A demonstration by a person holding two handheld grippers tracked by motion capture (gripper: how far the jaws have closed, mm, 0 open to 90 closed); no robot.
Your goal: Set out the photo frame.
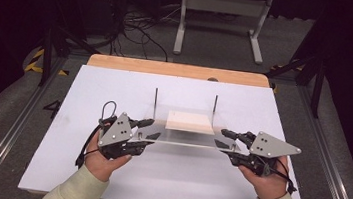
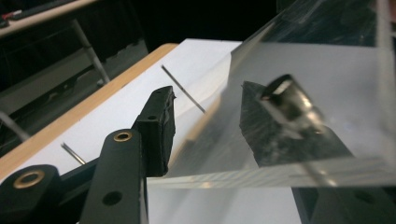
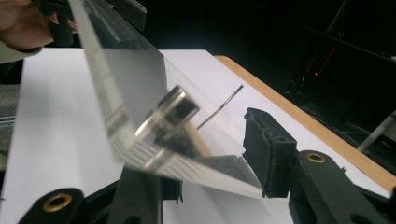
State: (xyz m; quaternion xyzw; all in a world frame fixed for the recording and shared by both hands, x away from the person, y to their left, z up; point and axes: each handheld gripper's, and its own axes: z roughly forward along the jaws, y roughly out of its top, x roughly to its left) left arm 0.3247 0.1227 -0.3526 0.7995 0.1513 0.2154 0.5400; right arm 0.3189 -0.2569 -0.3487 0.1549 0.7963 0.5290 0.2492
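Two black two-jaw grippers hold one clear acrylic plate (image 1: 188,136) between them, just below the middle of the high view. Our left gripper (image 1: 150,129) takes the plate's left end and our right gripper (image 1: 224,138) takes its right end, so the plate spans the gap from one to the other.

In the left gripper view, the plate's edge runs across the lower middle of the frame. One jaw lies under the plate and shows through it, beside a short silver metal stud (image 2: 290,102) set in the plate; the other jaw stands at the plate's near corner, lower left of centre. The jaws are about half closed, and we cannot tell whether both pads press.

In the right gripper view, the plate (image 3: 135,98) slants from upper left to lower middle, with another stud (image 3: 170,114) in it. One jaw sits beneath it, and the other stands right at its corner, right of centre. Again, contact is uncertain.

Beyond the plate, a pale wooden block (image 1: 189,122) lies on the white table sheet (image 1: 115,92) between two thin upright metal rods (image 1: 155,99).
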